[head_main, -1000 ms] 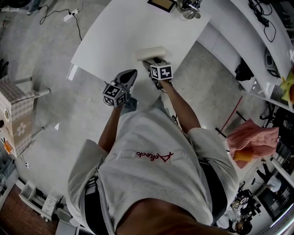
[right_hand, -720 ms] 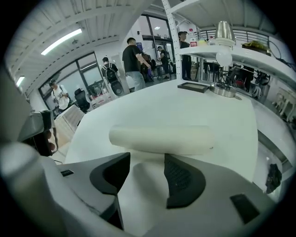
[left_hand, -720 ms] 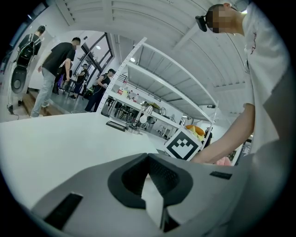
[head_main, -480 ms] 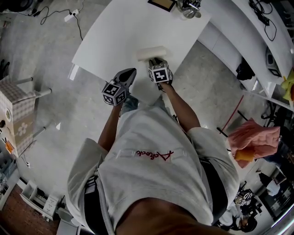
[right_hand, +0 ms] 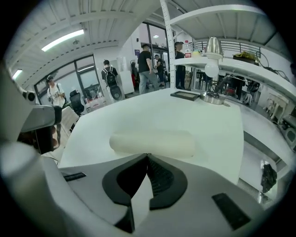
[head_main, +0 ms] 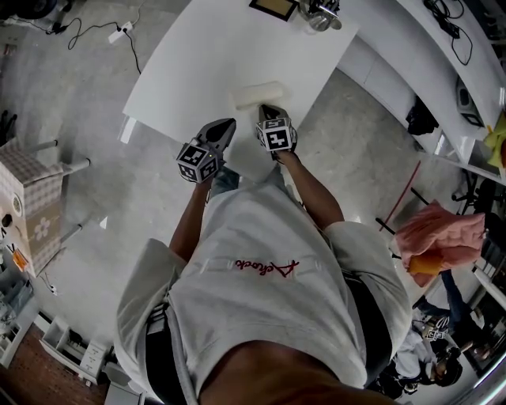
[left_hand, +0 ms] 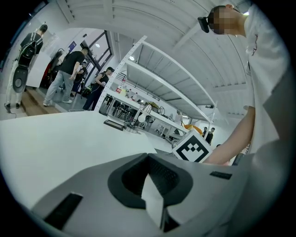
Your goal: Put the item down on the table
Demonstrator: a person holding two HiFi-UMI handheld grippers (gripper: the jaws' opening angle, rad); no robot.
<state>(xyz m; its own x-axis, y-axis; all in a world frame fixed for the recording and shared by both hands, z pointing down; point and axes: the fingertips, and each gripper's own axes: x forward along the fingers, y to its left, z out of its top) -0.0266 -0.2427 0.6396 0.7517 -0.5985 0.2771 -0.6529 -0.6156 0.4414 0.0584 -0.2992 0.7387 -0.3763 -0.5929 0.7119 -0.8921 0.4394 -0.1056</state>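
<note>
A white table (head_main: 205, 63) stands on a grey floor (head_main: 71, 119). A cream roll (head_main: 258, 94) lies on its side on the tabletop, close to the edge nearest the person. Well beyond the cream roll, at the far edge, a flat dark frame (head_main: 275, 7) lies just beside a metal lamp (head_main: 320, 12).

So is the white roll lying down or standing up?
Lying down: the white roll rests on its long side on the table.
</note>
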